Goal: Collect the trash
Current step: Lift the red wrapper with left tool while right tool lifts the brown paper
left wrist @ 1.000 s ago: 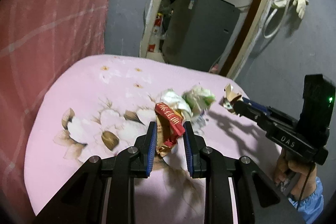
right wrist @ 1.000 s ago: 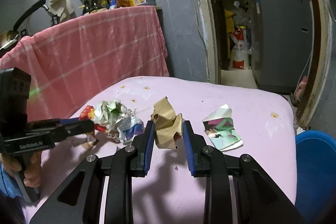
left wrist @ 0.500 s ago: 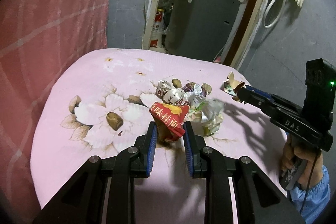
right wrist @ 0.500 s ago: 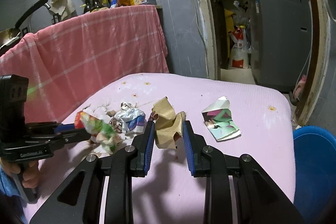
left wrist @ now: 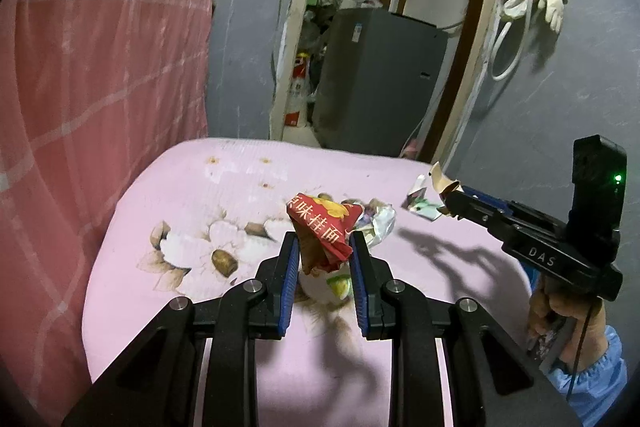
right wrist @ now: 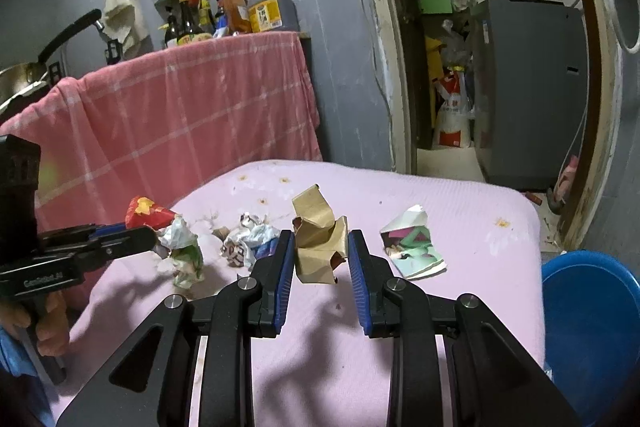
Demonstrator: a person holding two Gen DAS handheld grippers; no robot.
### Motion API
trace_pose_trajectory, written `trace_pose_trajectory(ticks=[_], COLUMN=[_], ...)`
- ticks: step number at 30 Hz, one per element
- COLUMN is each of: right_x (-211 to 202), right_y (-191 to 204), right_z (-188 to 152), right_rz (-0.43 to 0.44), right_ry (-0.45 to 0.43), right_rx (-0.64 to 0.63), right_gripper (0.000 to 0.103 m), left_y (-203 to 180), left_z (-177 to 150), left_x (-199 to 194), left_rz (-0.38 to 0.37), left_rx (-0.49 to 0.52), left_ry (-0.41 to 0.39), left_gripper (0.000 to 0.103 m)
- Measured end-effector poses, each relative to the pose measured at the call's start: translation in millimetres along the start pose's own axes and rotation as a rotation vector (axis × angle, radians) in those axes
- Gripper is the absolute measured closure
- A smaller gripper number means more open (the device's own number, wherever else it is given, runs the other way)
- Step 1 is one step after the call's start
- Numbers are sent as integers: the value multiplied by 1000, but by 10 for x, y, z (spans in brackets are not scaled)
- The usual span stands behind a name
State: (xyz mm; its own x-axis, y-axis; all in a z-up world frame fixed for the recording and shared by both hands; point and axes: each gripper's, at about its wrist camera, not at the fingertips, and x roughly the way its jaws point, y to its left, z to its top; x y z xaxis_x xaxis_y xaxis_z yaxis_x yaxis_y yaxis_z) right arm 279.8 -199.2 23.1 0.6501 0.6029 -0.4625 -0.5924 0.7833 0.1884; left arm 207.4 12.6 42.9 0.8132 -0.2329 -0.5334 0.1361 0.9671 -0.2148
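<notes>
Red wrapper (left wrist: 324,227) now lifted higher

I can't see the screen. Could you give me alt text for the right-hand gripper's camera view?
The right gripper pinches a crumpled brown paper scrap above a pink tablecloth strewn with litter. At left, the left gripper holds a red wrapper; a blue bin sits at right.

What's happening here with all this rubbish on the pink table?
A person is clearing trash with a handheld gripper in each hand. The left gripper is shut on a red noodle wrapper, and the right gripper is shut on a crumpled brown paper. A crumpled foil wrapper and a colourful folded paper lie on the pink tablecloth. A blue bin stands beside it.
</notes>
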Motion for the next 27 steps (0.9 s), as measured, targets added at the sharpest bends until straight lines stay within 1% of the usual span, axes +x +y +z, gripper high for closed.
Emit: trace_pose_trajectory(ticks=[2,4,10,13,16,21,24,27], right_x=[-45,-69,-63,-42,-35,-22,-6,2], right_y=[-7,-9,-50,-70,-76,-54,-29,-25], right_z=[21,37,34,18,13,4,-6,-14], right_rz=[-1,0,-12,-15,-17,-15,-13,-13], right_ry=[-15,-20,-12,-4,-1,1,5,9], right_rx=[5,6,13,18,18,12,5,5], right_gripper=[78,78,78,78,78,78,78,78], left_y=[-21,-40,-44,28,115,195,199,210], left_z=[29,33,-91,-159,-174,-159,-153,-142], left_x=[2,40,222,270,219,94,14,-31], left_rz=[-8,-3,15,10,-23,-55,-69,-73], left_rx=[-1,3,11,-21,-63,-95,-111,-118], left_ry=[-13,-6,69,87,73,40,18,12], left_gripper=[82,82,82,82,81,81,80,79])
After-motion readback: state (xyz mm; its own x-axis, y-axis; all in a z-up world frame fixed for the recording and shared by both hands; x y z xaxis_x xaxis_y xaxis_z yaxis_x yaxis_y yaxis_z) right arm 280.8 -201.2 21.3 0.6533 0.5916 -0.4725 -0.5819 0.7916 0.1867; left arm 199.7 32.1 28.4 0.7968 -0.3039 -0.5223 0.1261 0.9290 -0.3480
